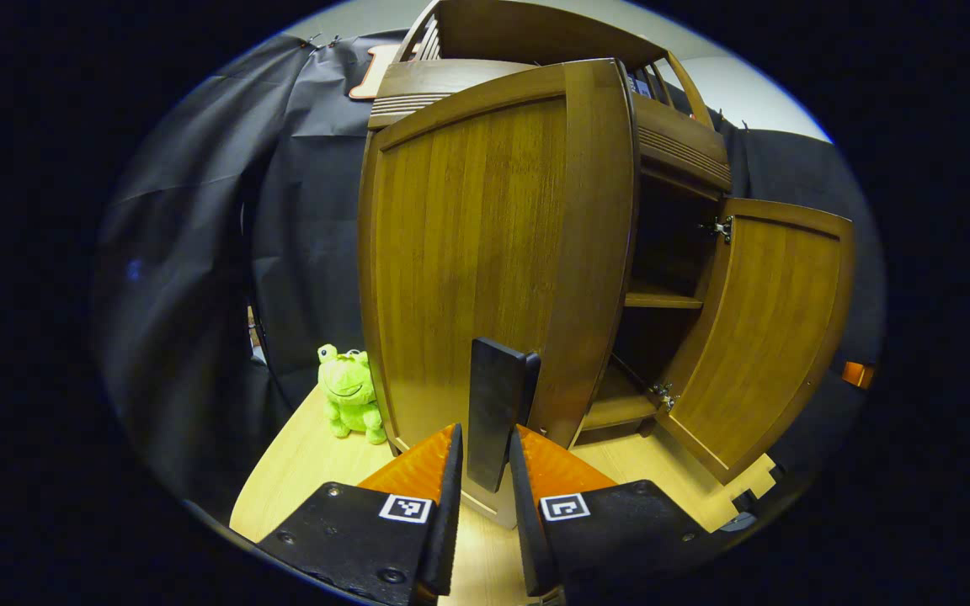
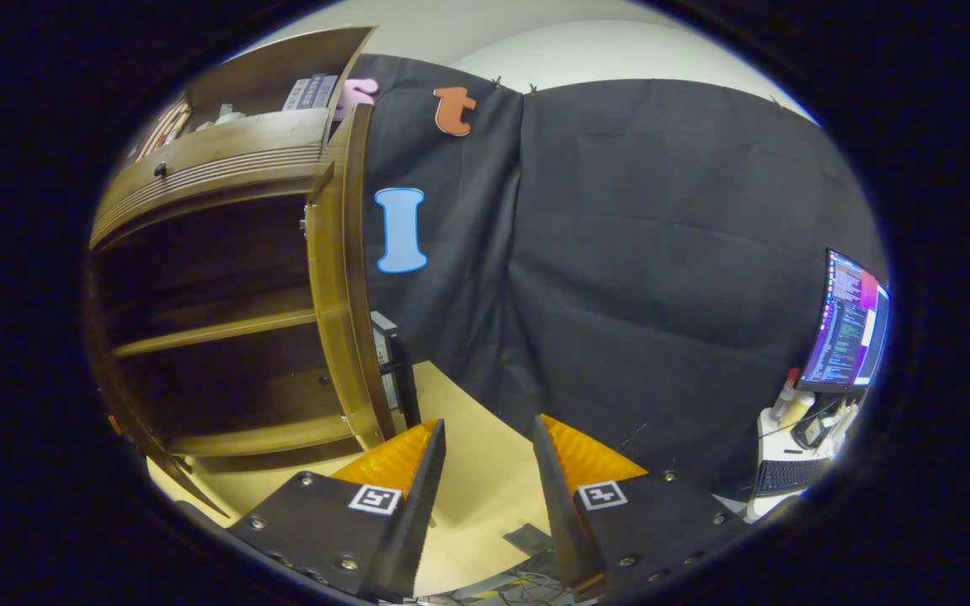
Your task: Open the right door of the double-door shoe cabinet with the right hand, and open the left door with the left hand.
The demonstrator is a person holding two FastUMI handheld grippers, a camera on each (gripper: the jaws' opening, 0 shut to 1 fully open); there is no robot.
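Note:
The wooden shoe cabinet stands on a light table. In the left gripper view its left door is swung partly out toward me. My left gripper is shut on that door's dark upright handle. The right door hangs wide open at the right, baring dark shelves. In the right gripper view my right gripper is open and holds nothing. It sits in front of the right door, seen edge-on, a little right of its handle.
A green plush frog sits on the table left of the cabinet. A lit monitor and a keyboard are at the far right in the right gripper view. Books stand on the cabinet's top shelf.

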